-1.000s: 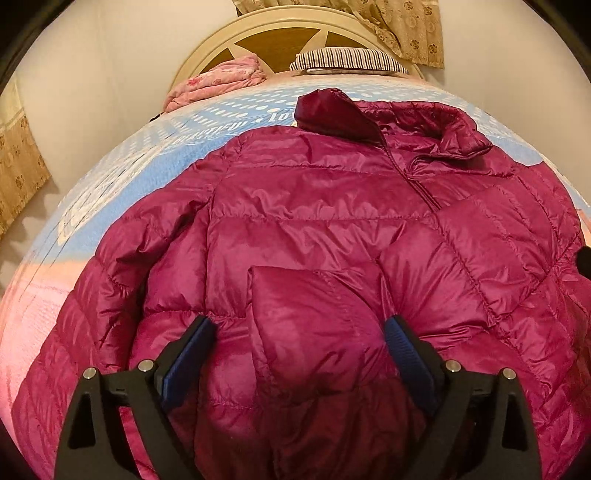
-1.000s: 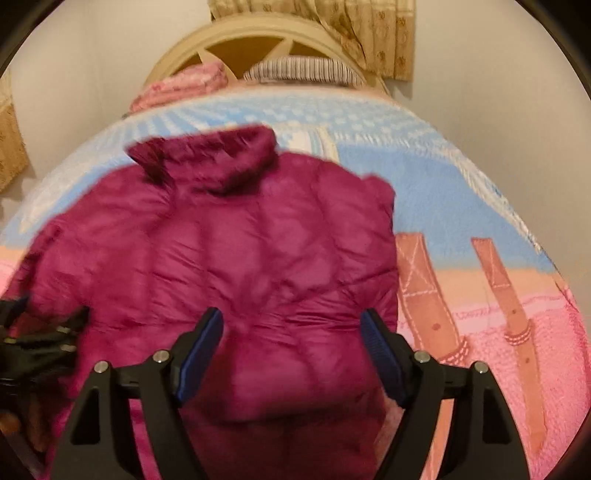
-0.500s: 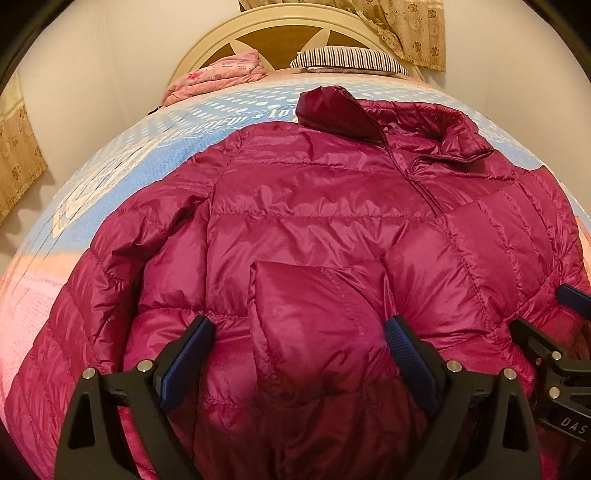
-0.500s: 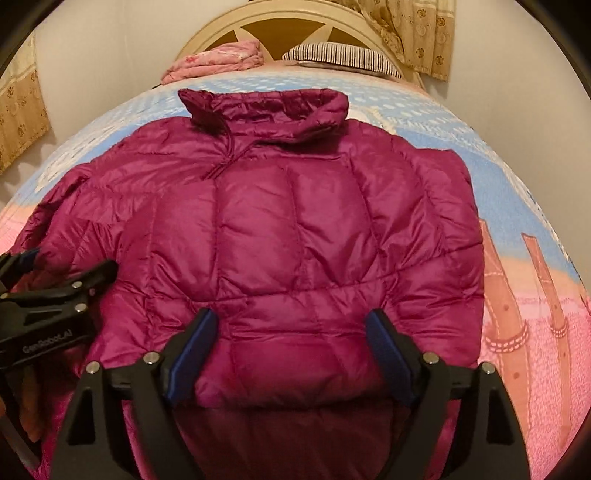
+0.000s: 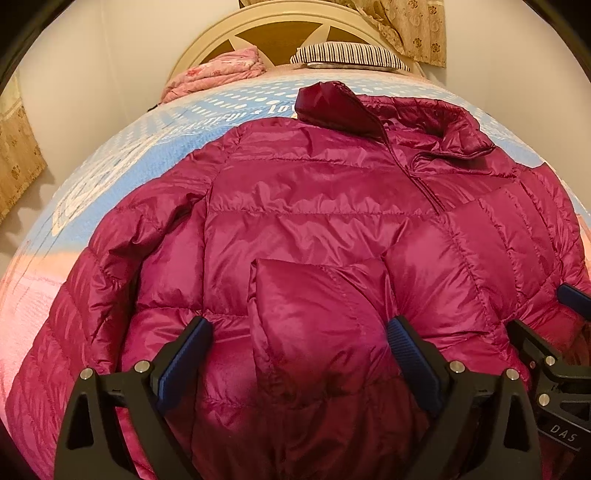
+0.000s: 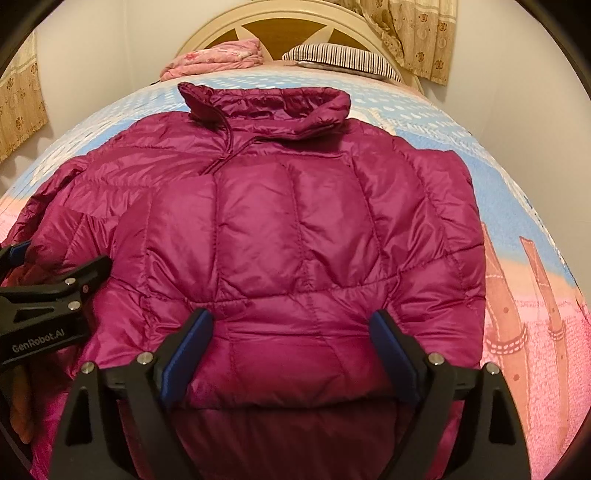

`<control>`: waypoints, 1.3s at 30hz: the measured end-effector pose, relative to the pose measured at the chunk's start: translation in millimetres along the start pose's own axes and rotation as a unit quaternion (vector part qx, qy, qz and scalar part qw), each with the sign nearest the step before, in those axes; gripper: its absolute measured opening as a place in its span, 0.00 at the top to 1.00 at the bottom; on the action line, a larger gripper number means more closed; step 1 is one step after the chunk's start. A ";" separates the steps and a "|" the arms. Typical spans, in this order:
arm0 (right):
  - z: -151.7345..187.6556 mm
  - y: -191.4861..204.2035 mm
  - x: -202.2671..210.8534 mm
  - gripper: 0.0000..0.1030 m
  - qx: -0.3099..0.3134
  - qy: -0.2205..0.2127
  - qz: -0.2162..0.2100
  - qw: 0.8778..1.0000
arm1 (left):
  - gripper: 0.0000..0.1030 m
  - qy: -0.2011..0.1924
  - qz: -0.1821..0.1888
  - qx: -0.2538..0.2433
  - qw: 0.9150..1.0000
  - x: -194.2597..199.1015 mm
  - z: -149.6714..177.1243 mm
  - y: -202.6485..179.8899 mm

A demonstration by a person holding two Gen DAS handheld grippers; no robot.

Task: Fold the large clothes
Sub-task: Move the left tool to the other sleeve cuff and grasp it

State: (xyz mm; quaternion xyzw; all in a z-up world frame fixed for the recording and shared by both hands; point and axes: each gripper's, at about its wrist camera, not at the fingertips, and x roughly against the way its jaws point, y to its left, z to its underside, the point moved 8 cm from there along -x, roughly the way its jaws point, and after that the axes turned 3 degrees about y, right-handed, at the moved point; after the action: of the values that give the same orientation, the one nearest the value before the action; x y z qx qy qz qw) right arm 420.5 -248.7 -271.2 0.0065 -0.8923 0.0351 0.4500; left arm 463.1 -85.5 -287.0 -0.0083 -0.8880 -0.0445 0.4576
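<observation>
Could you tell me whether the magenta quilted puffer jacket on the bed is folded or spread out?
Partly folded. The magenta quilted puffer jacket lies front up; one sleeve is folded across its chest, the other sleeve lies at its side.

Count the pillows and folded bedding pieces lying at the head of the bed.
2. A pink floral bundle lies at the left of the headboard, and a striped pillow lies to its right, near the curtain. The jacket hides nothing up there; more could sit behind them.

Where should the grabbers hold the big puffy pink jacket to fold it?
Probably the bottom hem of the jacket, from the near side. It lies flat with the collar far away, and both the left gripper and right gripper already sit open there.
</observation>
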 end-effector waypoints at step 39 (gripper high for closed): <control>-77.2 -97.1 12.9 0.35 -0.108 -0.058 0.042 0.992 | 0.06 -0.010 -0.172 0.198 0.965 92.5 103.1 328.1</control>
State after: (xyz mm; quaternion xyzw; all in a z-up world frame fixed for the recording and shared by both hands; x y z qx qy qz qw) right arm 479.0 -340.1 -209.6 -0.0773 -0.9150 -0.0433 0.3936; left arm 343.8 247.8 -247.8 0.2353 -0.8714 0.0547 0.4269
